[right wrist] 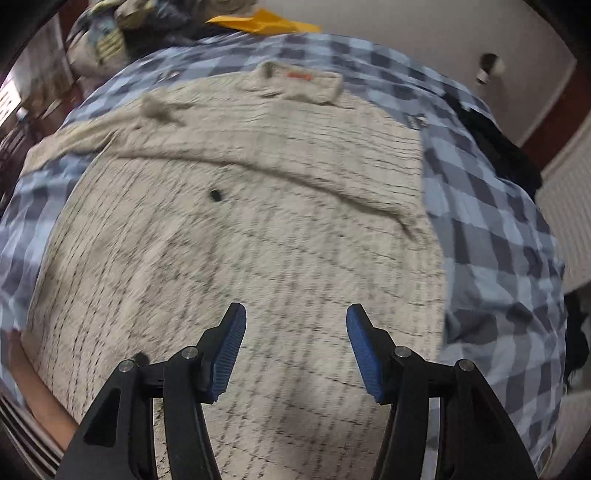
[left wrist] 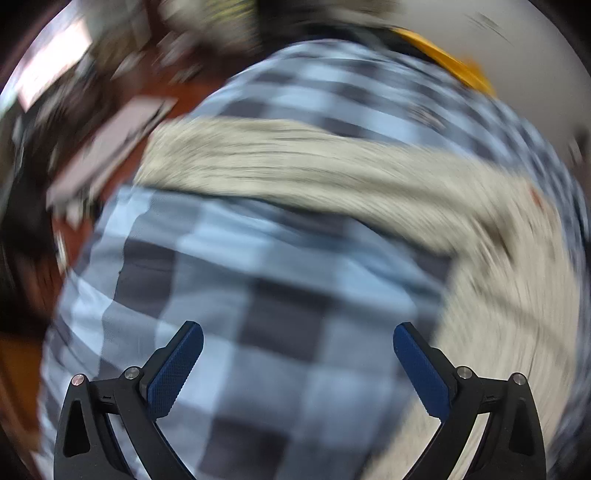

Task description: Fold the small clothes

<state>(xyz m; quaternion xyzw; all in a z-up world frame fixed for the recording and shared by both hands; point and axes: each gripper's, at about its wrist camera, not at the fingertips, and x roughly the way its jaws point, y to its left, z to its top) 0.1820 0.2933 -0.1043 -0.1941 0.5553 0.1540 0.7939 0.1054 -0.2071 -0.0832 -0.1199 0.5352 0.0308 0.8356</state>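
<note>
The left gripper (left wrist: pixel 298 334) hangs with its blue pads spread wide and nothing between them, over the blue checked cloth (left wrist: pixel 266 280). The right gripper (right wrist: pixel 296 317) is likewise agape and empty, above the beige shirt (right wrist: pixel 236 221) lying spread on that cloth. Beyond sits a yellow item (right wrist: pixel 264 21), blurred.

My left gripper (left wrist: pixel 298 341) has its jaws spread wide with nothing between the blue pads; my right gripper (right wrist: pixel 296 324) is likewise parted and empty, both pointing forward and down
</note>
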